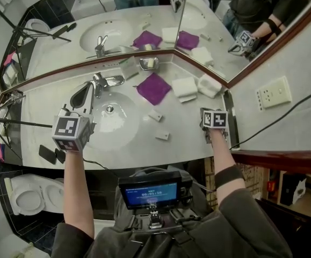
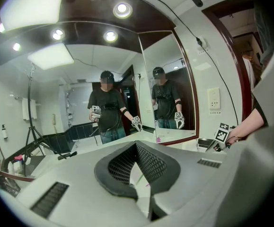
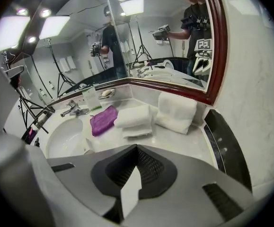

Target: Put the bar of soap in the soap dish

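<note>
The metal soap dish [image 1: 148,63] [image 3: 106,93] stands in the back corner of the counter below the mirrors, with something pale in it. Two small white soap bars [image 1: 155,115] [image 1: 162,136] lie on the counter right of the basin; one soap bar [image 3: 87,145] shows in the right gripper view. My left gripper [image 1: 85,93] [image 2: 137,148] hovers shut over the basin's left side, near the faucet [image 1: 104,82]. My right gripper [image 1: 214,123] [image 3: 137,148] is shut and tilted down near the counter's right front. A white sliver shows in its jaw gap; I cannot tell what it is.
A purple cloth [image 1: 154,87] and folded white towels [image 1: 185,87] [image 1: 209,85] lie between the bars and the dish. A green-and-white box [image 1: 128,69] stands left of the dish. A black strip [image 1: 229,109] edges the counter at right. Tripod legs [image 1: 10,122] cross the left.
</note>
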A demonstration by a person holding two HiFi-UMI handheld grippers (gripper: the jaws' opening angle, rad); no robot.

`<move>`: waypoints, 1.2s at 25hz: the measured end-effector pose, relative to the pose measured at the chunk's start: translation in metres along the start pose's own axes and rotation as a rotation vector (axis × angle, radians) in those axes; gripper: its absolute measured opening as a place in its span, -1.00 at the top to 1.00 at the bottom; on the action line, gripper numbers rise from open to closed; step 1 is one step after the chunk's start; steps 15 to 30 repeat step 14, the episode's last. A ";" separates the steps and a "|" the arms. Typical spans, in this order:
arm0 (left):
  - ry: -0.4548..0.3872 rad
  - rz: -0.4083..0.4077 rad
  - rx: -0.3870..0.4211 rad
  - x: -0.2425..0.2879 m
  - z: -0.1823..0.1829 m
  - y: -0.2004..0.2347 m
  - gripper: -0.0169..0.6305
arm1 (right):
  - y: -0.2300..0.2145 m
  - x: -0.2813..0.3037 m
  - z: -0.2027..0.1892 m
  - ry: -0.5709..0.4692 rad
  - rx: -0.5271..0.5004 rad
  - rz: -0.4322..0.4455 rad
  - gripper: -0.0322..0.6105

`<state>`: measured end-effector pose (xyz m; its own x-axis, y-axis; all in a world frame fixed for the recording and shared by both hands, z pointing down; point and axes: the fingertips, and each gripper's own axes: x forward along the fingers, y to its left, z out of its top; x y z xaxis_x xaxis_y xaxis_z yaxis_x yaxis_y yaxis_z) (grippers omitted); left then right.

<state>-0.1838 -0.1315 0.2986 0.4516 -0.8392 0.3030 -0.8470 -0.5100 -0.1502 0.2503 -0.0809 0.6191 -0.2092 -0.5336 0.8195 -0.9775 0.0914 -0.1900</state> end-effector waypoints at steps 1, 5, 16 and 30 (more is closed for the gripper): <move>0.001 0.000 0.002 0.001 0.000 0.000 0.93 | -0.002 0.000 0.001 0.001 -0.004 -0.001 0.86; 0.007 0.003 0.008 0.002 -0.001 -0.001 0.93 | -0.007 0.001 0.004 0.004 -0.012 -0.002 0.86; 0.011 -0.012 -0.001 0.006 0.000 -0.007 0.93 | -0.004 0.002 0.010 -0.011 -0.017 0.009 0.86; 0.011 -0.012 -0.001 0.006 0.000 -0.007 0.93 | -0.004 0.002 0.010 -0.011 -0.017 0.009 0.86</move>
